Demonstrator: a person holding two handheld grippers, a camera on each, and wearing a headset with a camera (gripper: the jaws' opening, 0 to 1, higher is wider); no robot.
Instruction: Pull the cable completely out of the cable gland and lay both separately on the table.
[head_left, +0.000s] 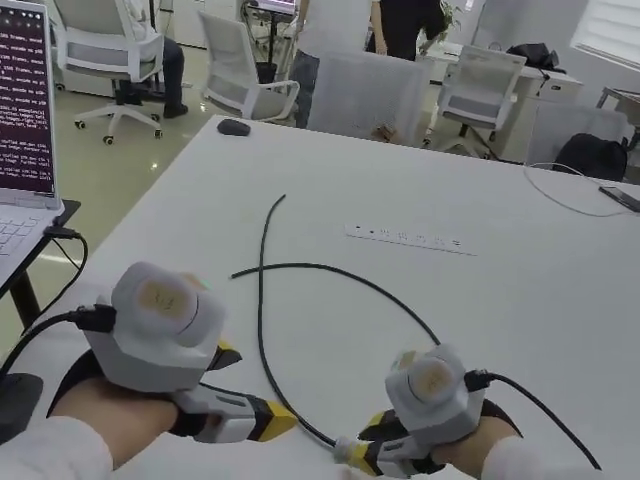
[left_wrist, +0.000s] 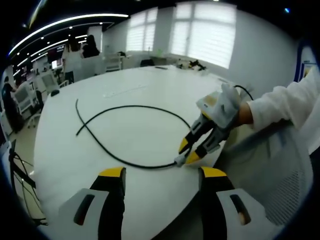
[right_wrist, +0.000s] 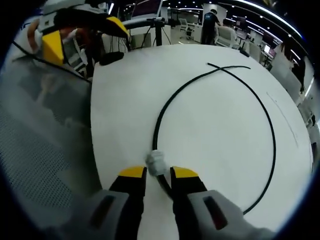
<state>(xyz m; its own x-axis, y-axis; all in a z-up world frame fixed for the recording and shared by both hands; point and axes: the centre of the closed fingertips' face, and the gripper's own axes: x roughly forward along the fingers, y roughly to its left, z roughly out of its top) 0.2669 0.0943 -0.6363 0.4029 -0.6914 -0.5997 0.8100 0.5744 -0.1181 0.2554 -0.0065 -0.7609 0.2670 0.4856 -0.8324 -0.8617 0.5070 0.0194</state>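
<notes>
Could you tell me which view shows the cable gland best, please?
The right gripper view: the cable gland sits close and unobstructed on the cable, just ahead of the right gripper. The left gripper view shows it small; the head view, tiny near the bottom edge.

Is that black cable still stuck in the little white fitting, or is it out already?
Still in: the black cable, clamped in the right gripper, runs on into the white fitting just past the tips.

Bright, even light from white-blinded windows (left_wrist: 210, 37) and curved ceiling strips (left_wrist: 65, 21); the thin black cable (head_left: 262, 270) barely shadows the matte white table (head_left: 520, 320). Gripper views bend at edges.
</notes>
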